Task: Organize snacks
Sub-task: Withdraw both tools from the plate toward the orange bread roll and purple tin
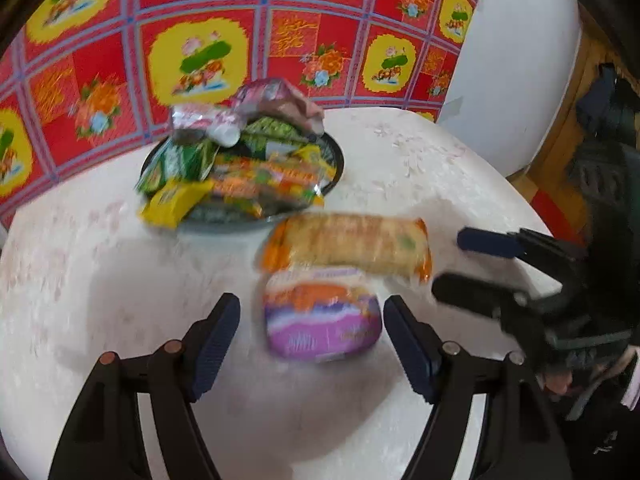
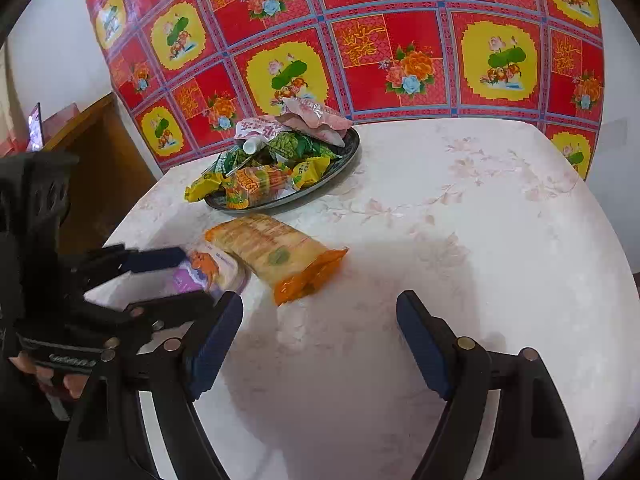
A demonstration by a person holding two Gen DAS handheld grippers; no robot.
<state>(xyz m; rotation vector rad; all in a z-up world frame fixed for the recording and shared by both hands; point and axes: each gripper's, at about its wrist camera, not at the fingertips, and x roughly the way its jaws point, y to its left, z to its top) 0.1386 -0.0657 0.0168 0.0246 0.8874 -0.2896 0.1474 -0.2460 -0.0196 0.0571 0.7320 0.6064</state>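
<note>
the table [image 2: 460, 216] carries a dark tray [image 2: 344, 162] heaped with wrapped snacks, set toward 11 o'clock in the right wrist view, against the red patterned cloth [image 2: 360, 40]. two packets lie loose on the table just short of it: a long orange cracker pack [image 2: 276, 256] and a purple pack [image 1: 320, 320], the two touching.

the left gripper [image 1: 312, 340] has its fingers apart, straddling the purple pack with bare gaps on both sides, nothing pressed. the right gripper [image 2: 320, 344] also stands with fingers apart over bare table, the cracker pack at its 11 o'clock, well clear.

risks, as i judge them: the tray is piled high, and a yellow sweet [image 1: 172, 202] already overhangs its rim at 7 o'clock, so one more pack dropped on top may slide others off. the purple pack looks soft and slick; a shallow pinch could squirt it out or drag the cracker pack along. the two grippers work near each other and could collide.
</note>
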